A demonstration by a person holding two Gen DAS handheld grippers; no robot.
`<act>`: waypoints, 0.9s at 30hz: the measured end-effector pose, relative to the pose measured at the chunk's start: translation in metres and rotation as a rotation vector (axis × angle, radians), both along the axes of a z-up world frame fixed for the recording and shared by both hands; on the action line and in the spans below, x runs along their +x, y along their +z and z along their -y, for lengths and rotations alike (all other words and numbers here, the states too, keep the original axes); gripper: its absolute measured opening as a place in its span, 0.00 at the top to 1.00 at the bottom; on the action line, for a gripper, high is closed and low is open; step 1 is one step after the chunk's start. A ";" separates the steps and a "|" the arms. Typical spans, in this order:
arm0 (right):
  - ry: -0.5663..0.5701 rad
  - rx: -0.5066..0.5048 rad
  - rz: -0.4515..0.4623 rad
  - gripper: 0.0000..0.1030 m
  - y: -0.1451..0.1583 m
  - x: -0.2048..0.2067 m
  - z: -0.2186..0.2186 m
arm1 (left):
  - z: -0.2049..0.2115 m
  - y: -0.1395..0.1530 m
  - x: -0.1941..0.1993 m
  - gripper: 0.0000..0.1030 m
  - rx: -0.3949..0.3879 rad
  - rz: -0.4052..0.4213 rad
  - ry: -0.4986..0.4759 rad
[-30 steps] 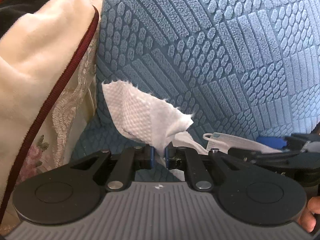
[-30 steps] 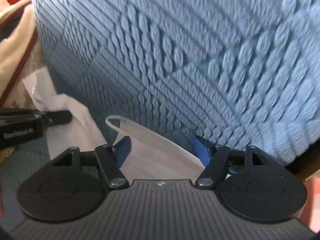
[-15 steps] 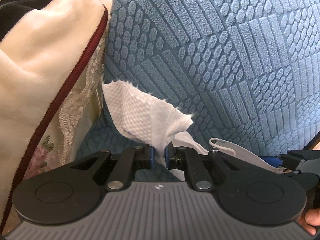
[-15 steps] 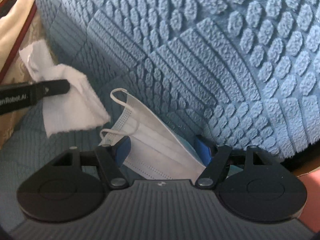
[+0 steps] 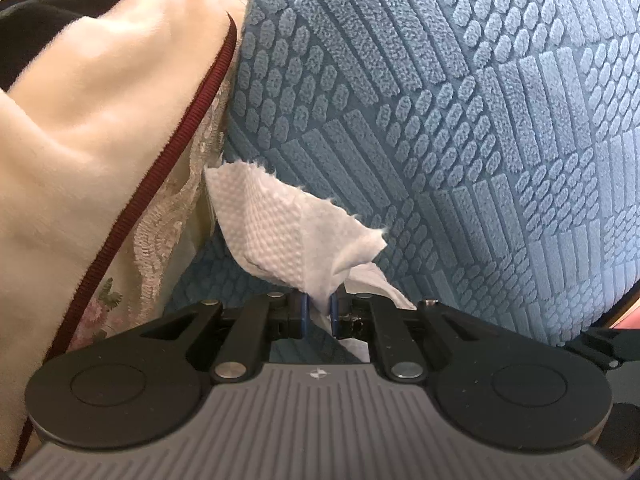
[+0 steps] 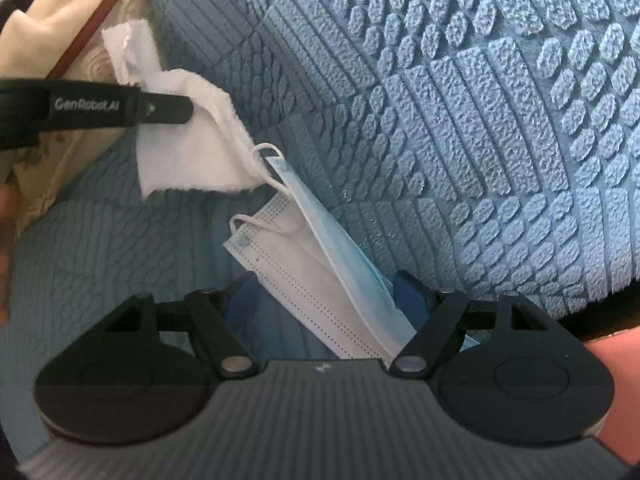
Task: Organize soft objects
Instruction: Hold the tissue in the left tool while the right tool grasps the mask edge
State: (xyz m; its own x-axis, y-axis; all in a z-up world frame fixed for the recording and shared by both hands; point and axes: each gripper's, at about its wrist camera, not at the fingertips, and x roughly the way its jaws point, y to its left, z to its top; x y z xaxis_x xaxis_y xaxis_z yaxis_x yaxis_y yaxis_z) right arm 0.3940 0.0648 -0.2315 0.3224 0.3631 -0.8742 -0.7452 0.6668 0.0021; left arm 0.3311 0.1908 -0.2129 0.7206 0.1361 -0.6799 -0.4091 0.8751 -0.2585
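Jaws of my right gripper (image 6: pixel 326 294) have just been opening, and the pleated white-and-blue face mask (image 6: pixel 320 280) now lies loose between them on the blue textured cushion (image 6: pixel 440 100), its lower end hidden behind my tongs. My left gripper (image 5: pixel 319 312) stays pinched on the crumpled white paper towel (image 5: pixel 288 236), whose tail hangs out of sight below.

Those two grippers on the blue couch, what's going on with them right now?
A person is tidying soft things with two handheld grippers. The left gripper is shut on a white paper towel, held up clear of the blue textured cushion. The right gripper is open, its jaws just widening, around a face mask lying where the seat meets the backrest. The mask isn't gripped yet.
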 end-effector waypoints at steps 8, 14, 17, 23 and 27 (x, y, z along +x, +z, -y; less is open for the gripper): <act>-0.014 0.034 0.009 0.29 -0.001 -0.002 0.000 | -0.002 0.001 0.002 0.88 0.002 -0.003 -0.002; -0.056 0.051 0.026 0.55 -0.003 -0.003 0.013 | -0.001 0.002 0.004 0.88 0.007 -0.005 -0.005; -0.082 0.054 0.041 0.72 -0.004 -0.004 0.015 | 0.005 0.000 0.003 0.88 0.007 -0.005 -0.008; -0.184 0.099 0.058 0.87 0.001 0.003 0.028 | 0.006 -0.001 -0.001 0.88 0.008 0.001 -0.004; -0.249 0.150 0.045 0.89 0.008 0.006 0.039 | 0.002 0.003 0.001 0.88 0.010 0.005 -0.013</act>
State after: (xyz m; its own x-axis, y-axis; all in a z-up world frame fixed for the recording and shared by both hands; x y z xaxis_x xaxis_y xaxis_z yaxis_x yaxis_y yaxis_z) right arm 0.4000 0.0256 -0.2240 0.4550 0.3919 -0.7996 -0.5603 0.8239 0.0850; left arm 0.3320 0.1887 -0.2099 0.7259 0.1332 -0.6747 -0.3963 0.8829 -0.2520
